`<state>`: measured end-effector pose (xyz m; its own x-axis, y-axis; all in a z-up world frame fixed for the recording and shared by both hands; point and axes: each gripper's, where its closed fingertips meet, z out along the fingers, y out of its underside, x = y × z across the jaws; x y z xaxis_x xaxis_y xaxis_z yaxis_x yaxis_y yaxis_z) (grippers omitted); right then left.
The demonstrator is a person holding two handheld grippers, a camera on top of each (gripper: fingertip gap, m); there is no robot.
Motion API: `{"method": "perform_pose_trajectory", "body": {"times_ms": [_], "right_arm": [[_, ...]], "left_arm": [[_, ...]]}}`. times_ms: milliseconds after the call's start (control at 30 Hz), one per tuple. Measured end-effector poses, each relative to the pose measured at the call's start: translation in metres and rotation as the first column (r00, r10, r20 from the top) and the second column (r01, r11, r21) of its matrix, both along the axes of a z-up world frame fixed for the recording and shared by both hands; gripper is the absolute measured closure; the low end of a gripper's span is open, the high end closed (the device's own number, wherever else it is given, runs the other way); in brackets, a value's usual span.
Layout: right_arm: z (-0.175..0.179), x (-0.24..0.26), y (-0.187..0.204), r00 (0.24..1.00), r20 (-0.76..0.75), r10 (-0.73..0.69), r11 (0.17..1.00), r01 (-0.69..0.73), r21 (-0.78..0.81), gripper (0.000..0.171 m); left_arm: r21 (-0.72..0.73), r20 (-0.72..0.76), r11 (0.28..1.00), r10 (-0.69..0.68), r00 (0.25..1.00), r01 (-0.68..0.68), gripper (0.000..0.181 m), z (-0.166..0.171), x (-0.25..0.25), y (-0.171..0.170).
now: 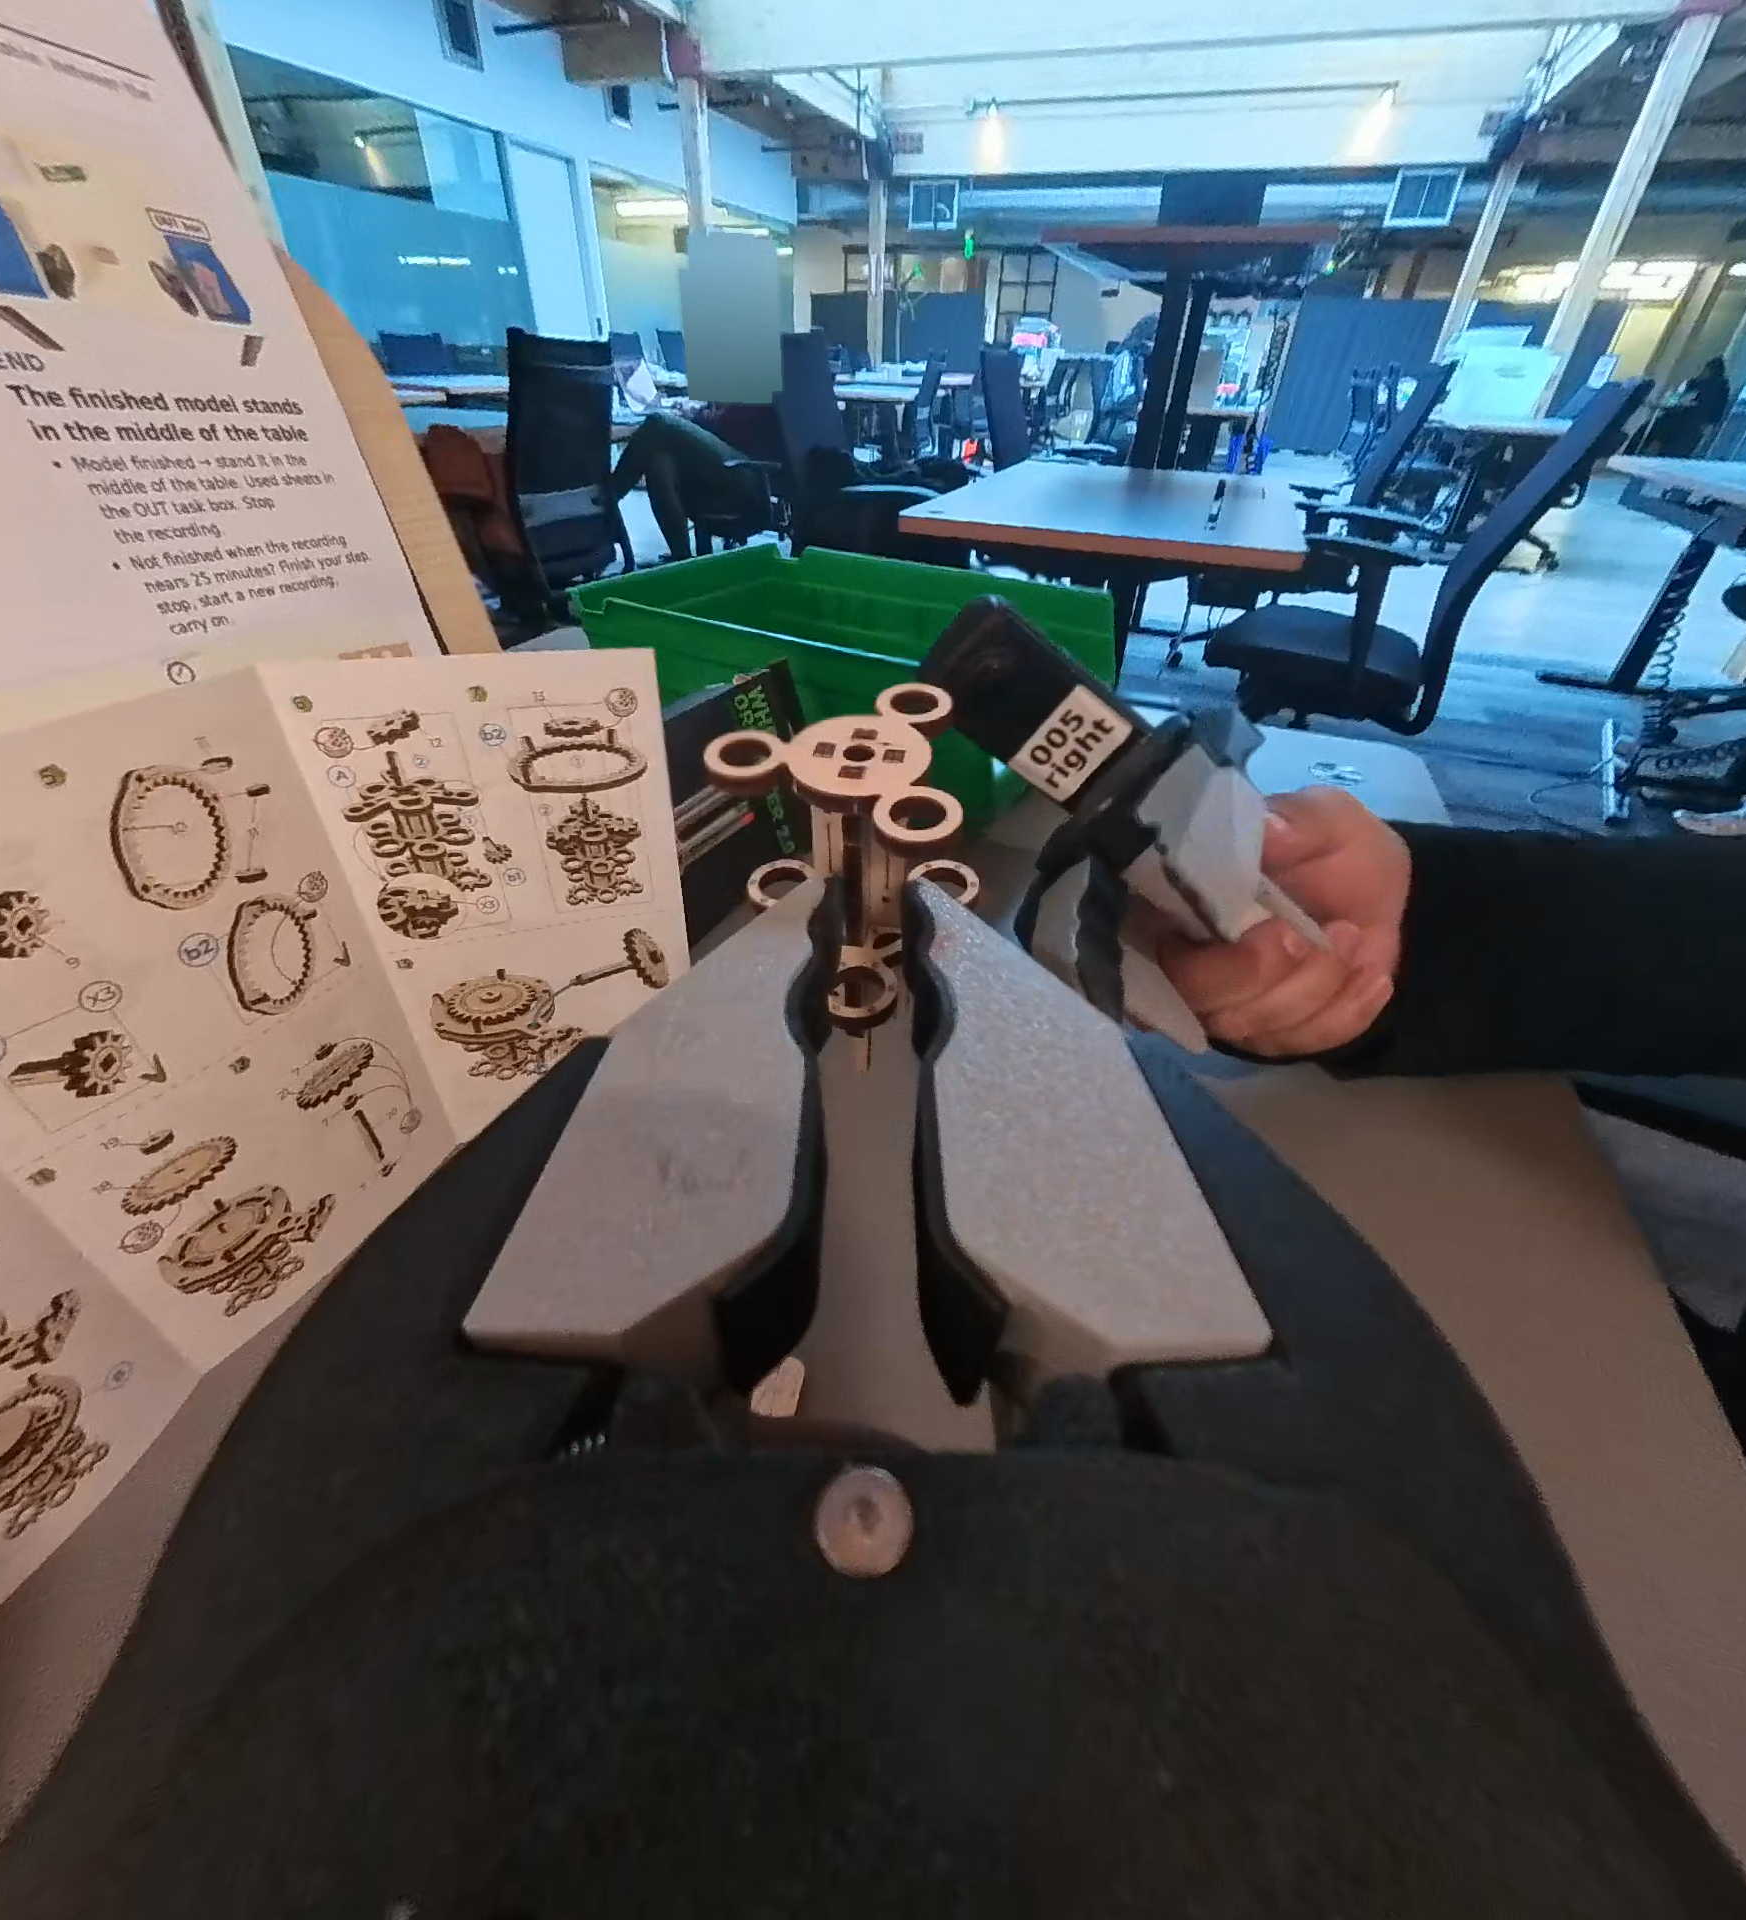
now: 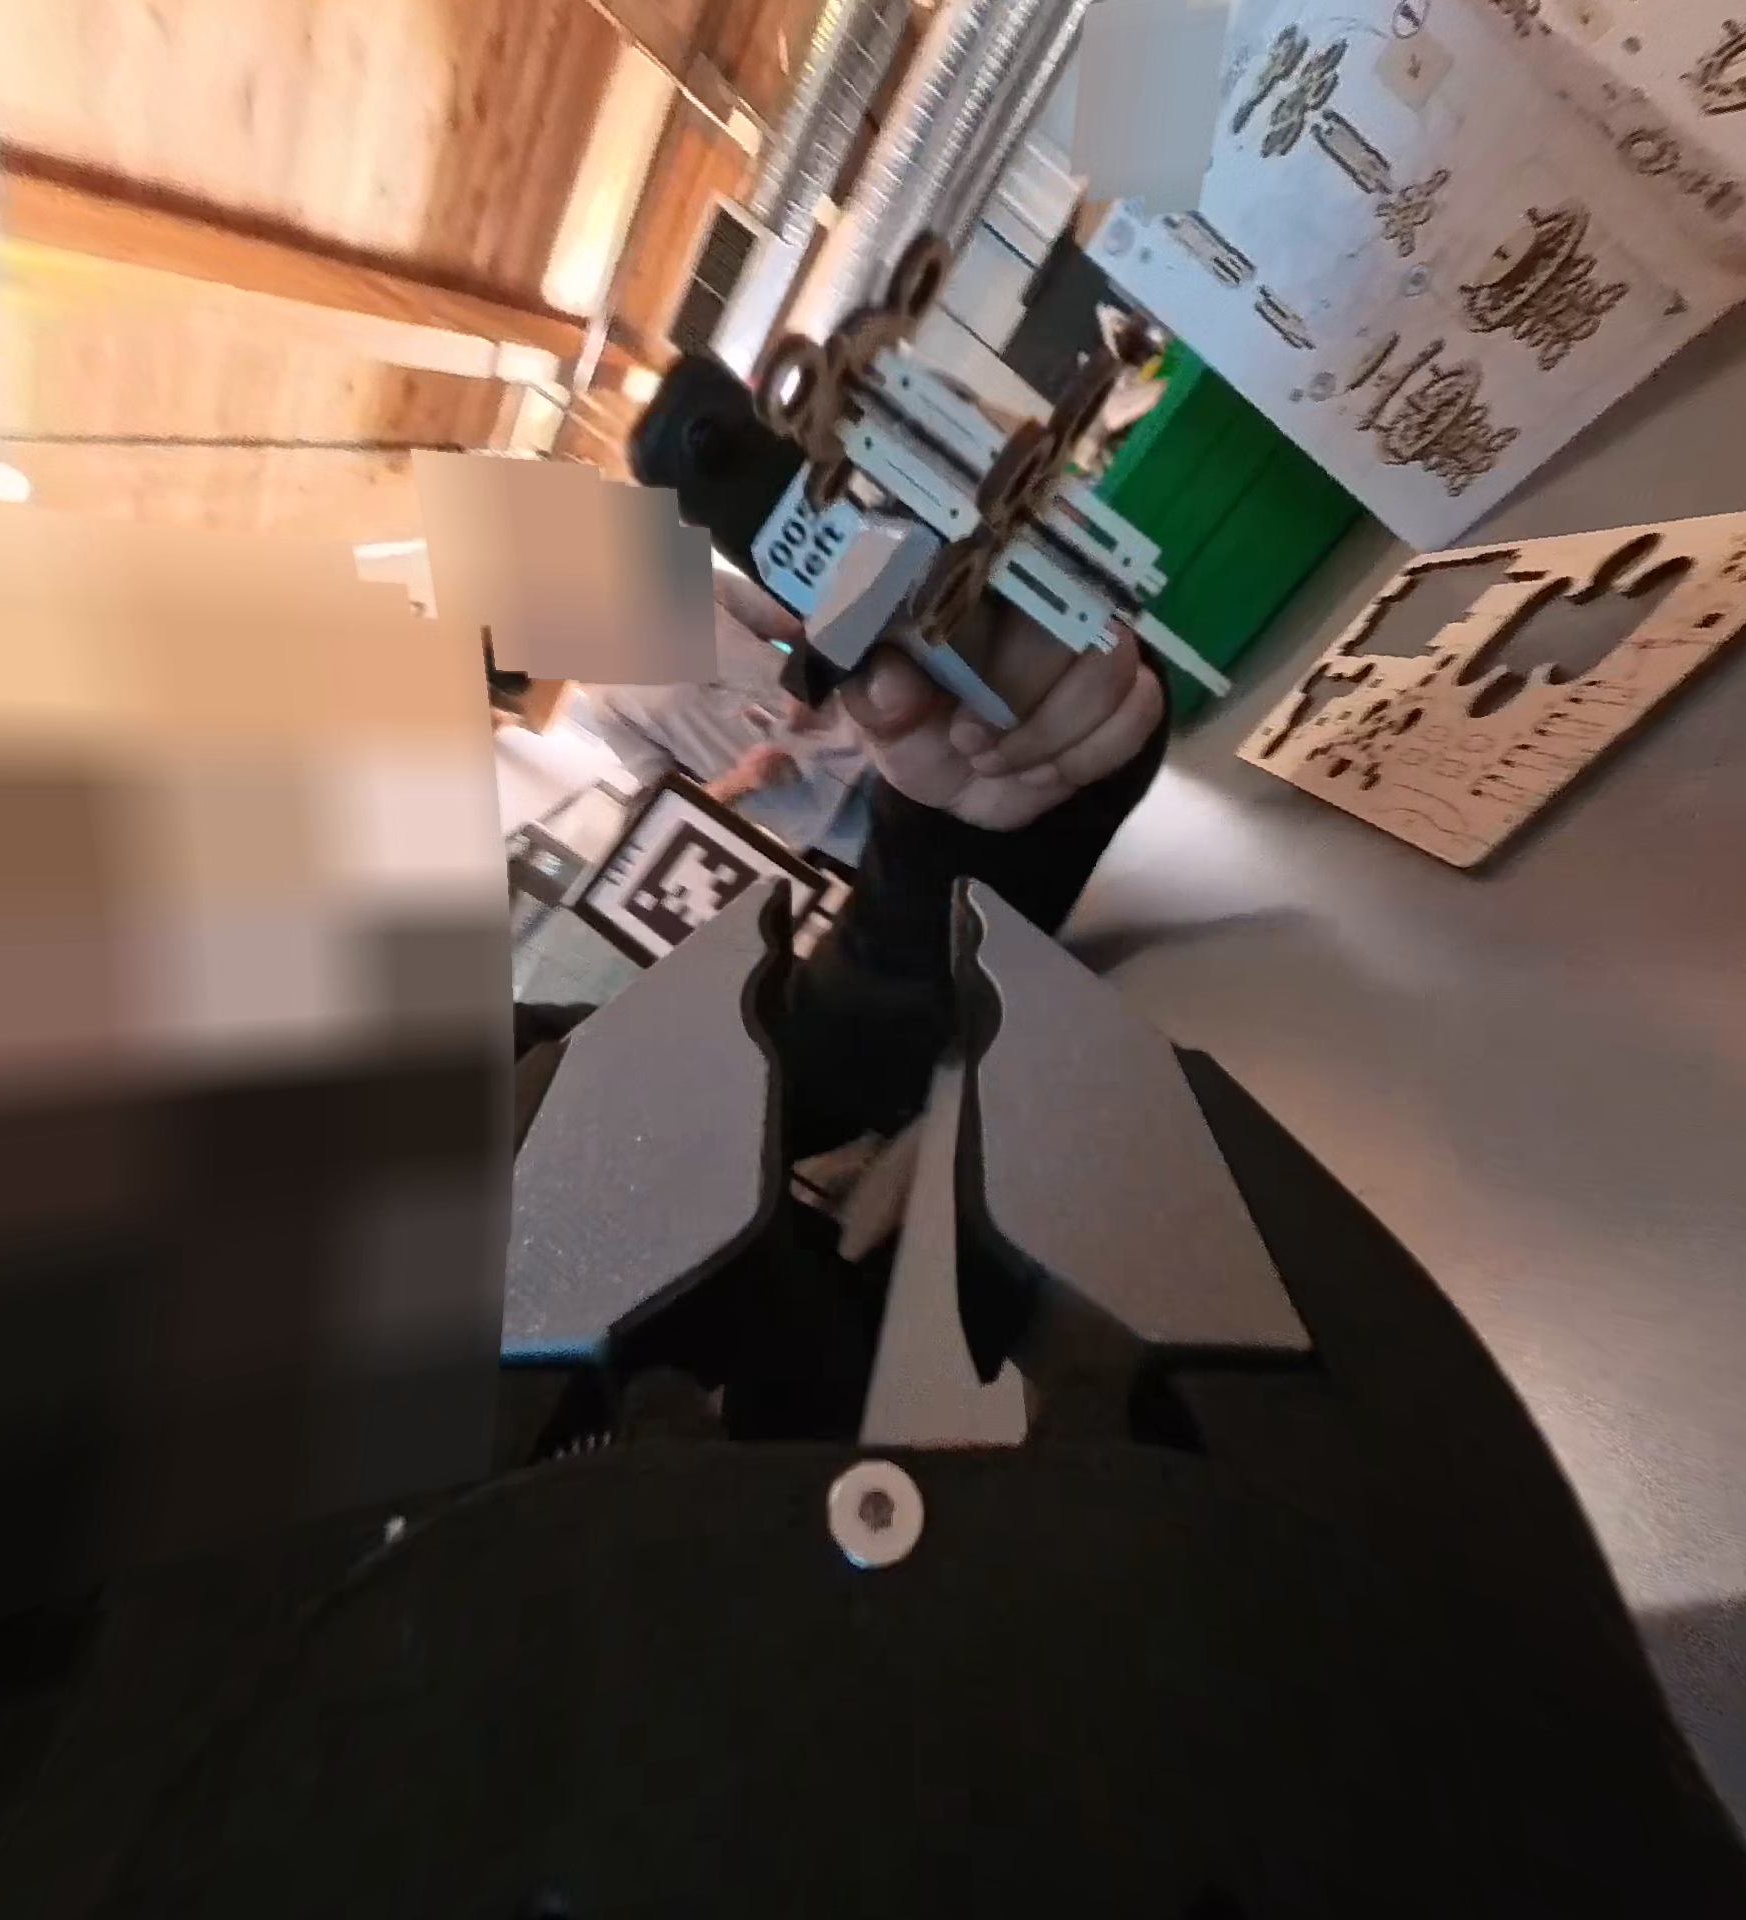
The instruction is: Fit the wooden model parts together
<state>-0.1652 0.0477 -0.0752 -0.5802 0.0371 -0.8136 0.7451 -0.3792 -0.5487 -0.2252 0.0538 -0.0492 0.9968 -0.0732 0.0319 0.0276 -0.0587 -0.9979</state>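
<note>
My left gripper (image 1: 864, 904) is shut on the wooden model (image 1: 853, 758), a slotted column with ring-lobed plates, and holds it upright above the grey table (image 1: 1451, 1226). The right wrist view shows the same model (image 2: 1004, 457) lying sideways in the left gripper (image 2: 869, 582), up ahead. My right gripper (image 2: 874, 935) has its jaws narrowly apart, with a small wooden part (image 2: 848, 1195) pinched low between the fingers. In the left wrist view the right gripper (image 1: 1160, 821) is in a hand just right of the model, with its fingertips hidden.
A folded instruction sheet (image 1: 225, 987) stands at the left. A green bin (image 1: 827, 613) and a black box (image 1: 734, 727) sit behind the model. A punched-out wooden sheet (image 2: 1534, 675) lies flat on the table. Office desks and chairs fill the background. There is about 7 cm between the tips of the two grippers.
</note>
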Motion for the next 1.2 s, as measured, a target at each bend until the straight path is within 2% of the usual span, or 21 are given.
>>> {"method": "perform_pose_trajectory", "body": {"times_ms": [33,200,367,433,567,700,800,900,967,1067,1200], "right_arm": [[-0.004,0.0,-0.001,1.0,-0.014,-0.007,0.999,0.008,0.05,0.145],[-0.022,0.003,-0.007,0.997,-0.076,-0.018,0.968,0.036,0.247,0.145],[-0.016,0.004,-0.006,0.994,-0.104,-0.029,0.969,0.053,0.24,0.145],[-0.015,0.0,-0.002,0.988,-0.141,-0.067,0.96,0.103,0.26,0.146],[0.003,-0.008,0.006,0.938,-0.303,-0.169,0.929,0.255,0.269,0.132],[0.028,-0.001,-0.011,0.89,-0.438,-0.124,0.94,0.246,0.235,0.124],[0.035,0.008,-0.033,0.87,-0.492,-0.032,0.948,0.183,0.262,0.133],[0.03,0.013,-0.051,0.816,-0.577,0.032,0.905,0.222,0.364,0.162],[0.032,0.015,-0.058,0.771,-0.635,0.046,0.886,0.262,0.382,0.163],[0.041,0.02,-0.069,0.75,-0.657,0.075,0.902,0.23,0.366,0.168],[0.056,0.031,-0.089,0.752,-0.644,0.143,0.953,0.071,0.295,0.168]], "left_arm": [[0.01,0.011,1.0,-0.003,1.0,0.003,0.174,0.001,-0.001,0.0],[0.12,0.093,0.991,-0.066,0.993,0.055,0.174,0.016,0.0,-0.006],[0.226,0.143,0.973,-0.09,0.986,0.056,0.174,0.03,-0.004,-0.016],[0.279,0.167,0.954,-0.156,0.974,0.105,0.174,0.038,0.003,-0.02],[0.38,0.11,0.893,-0.304,0.946,0.242,0.173,0.054,0.031,-0.031],[0.368,0.032,0.868,-0.369,0.929,0.333,0.173,0.052,0.059,-0.033],[0.365,0.03,0.884,-0.326,0.945,0.293,0.174,0.049,0.067,-0.035],[0.368,0.03,0.899,-0.266,0.964,0.236,0.173,0.047,0.073,-0.042],[0.385,0.042,0.902,-0.227,0.973,0.194,0.173,0.051,0.077,-0.051],[0.401,0.08,0.914,-0.101,0.992,0.061,0.18,0.056,0.075,-0.064],[0.377,0.049,0.924,0.057,0.997,-0.071,0.18,0.071,0.085,-0.082]]}}
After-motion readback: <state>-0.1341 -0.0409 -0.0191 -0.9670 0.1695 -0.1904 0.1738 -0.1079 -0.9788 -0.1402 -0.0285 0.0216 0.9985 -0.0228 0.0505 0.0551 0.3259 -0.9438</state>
